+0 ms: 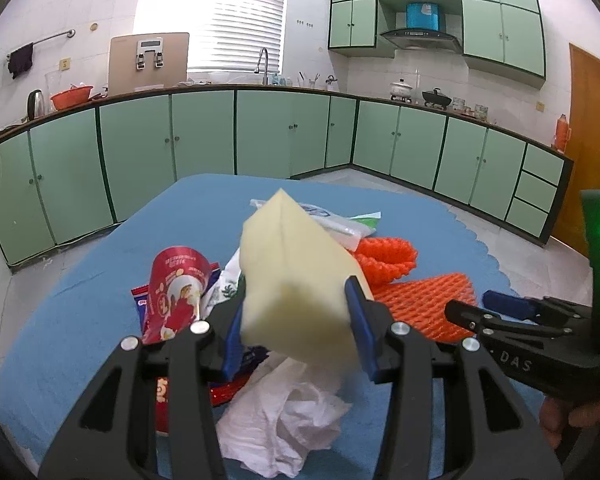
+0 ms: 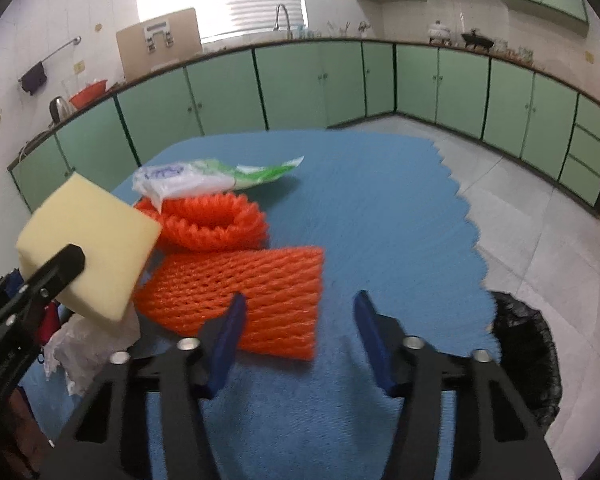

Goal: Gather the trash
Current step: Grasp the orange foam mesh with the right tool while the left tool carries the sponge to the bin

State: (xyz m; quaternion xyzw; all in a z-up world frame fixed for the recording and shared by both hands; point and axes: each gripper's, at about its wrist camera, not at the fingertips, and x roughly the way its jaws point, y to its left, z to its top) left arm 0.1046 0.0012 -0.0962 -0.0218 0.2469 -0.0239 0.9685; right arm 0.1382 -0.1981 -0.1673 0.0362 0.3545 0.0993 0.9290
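A green-cabinet kitchen runs behind a table covered with a blue cloth, and the trash lies heaped on that cloth. From the left wrist camera, the left gripper is closed on a pale yellow sponge, its blue pads pressing the near end from both sides; the sponge is held up off the cloth, above a crumpled white tissue, with a red snack wrapper to the sponge's left and orange foam netting to its right. The sponge's long axis runs away from the camera, the far corner pointing up toward the cabinets. From the right wrist camera, the right gripper is wide open and holds nothing, hovering over the near edge of a flat orange net sleeve; a rolled orange net ring lies just beyond the sleeve, and a clear plastic bag beyond that. A black-lined bin sits past the cloth's edge, to the sleeve's right. The grip is only on the sponge's end — soft foam could squirm or tip out in transit and fall short of the bin. The two grippers are close, so a collision is possible.
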